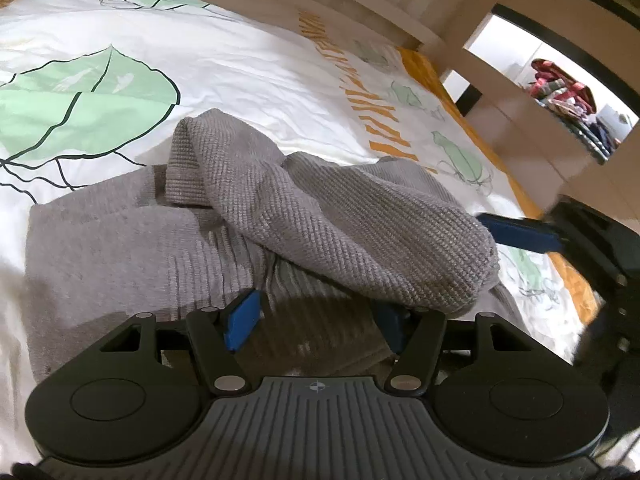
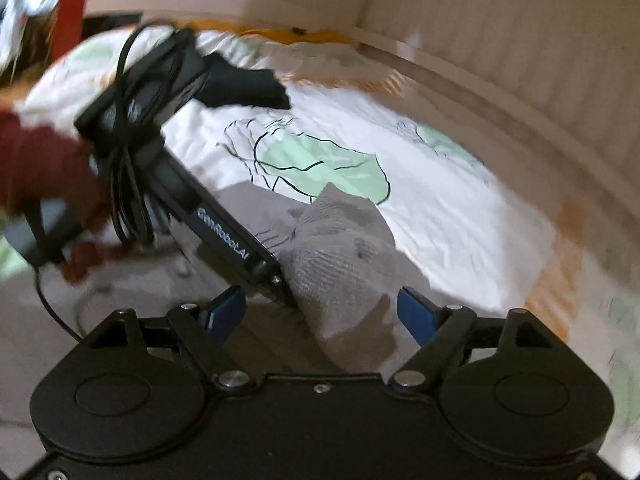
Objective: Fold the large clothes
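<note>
Grey knit, the sweater [image 1: 224, 216], lies on the bed sheet [image 1: 248, 64] right ahead of both my tongs, body flat and a sleeve [image 1: 352, 232] flopped across it in a loose hump. Risk from here: that sleeve is bunched, not flat, so if I pinch it w/o spreading it the fold sets crooked; also my two tongs sit v. close, and they could knock each other or snag the cable [image 2: 128, 184] on the left one. Left tongs [image 1: 316, 320]: about half open, pads just over the ribbed body; its right pad is tucked under the sleeve's edge, no clamp that I can see. Right tongs [image 2: 320, 312]: wide open, sleeve end between the pads but not pressed, so released, holding nothing.
</note>
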`<state>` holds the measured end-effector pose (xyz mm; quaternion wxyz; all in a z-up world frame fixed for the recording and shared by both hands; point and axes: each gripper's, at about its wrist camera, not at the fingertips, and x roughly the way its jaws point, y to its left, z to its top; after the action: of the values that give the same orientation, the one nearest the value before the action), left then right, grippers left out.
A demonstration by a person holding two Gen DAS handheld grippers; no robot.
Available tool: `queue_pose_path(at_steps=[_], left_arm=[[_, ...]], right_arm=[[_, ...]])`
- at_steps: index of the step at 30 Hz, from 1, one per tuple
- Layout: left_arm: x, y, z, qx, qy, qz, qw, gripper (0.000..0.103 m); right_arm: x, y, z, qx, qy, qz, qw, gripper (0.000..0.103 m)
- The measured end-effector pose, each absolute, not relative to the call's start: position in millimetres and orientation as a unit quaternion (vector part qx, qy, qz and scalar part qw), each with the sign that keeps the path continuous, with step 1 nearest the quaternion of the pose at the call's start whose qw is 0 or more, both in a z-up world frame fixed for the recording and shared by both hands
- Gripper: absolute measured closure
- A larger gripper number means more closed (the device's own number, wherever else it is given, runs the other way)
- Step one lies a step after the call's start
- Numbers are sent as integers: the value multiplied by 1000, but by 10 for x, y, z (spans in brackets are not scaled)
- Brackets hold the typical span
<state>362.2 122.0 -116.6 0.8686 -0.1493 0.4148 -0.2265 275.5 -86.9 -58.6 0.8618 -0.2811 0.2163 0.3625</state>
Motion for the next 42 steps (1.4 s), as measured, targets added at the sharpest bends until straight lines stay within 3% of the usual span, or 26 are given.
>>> queue_pose_path(at_steps=[1, 2, 4, 5, 13, 24, 32, 36, 42], left_arm=[[3613, 1231, -1159, -149, 414, -222, 870, 42], [3605, 1251, -1155, -152, 413, -220, 871, 42], [3585, 1277, -1130, -158, 412, -230, 868, 42], [3569, 1276, -1111, -155, 409, -233, 868, 42], [3622, 876, -916, -105, 381, -313, 864, 42], [4089, 362, -1024, -76, 383, -358, 848, 42], [4692, 150, -1200, -156, 389, -270, 867, 42], [4390, 233, -1291, -226, 439, -278, 824, 42], [3334, 534, -1361, -228, 472, -317, 790, 38]], right_arm=[[2794, -839, -612, -284, 218, 364, 860, 28], [2838, -818, -636, -285, 221, 363, 859, 41], [2966, -842, -649, -269, 246, 369, 855, 90], [3060, -906, -614, -237, 266, 374, 856, 95], [3853, -1501, 129, -69, 274, 377, 882, 95], [4343, -1417, 409, -96, 270, 393, 874, 95], [4310, -1367, 603, -100, 250, 430, 862, 95], [4118, -1396, 510, -113, 253, 447, 850, 95], [3577, -1510, 168, -131, 267, 470, 831, 94]])
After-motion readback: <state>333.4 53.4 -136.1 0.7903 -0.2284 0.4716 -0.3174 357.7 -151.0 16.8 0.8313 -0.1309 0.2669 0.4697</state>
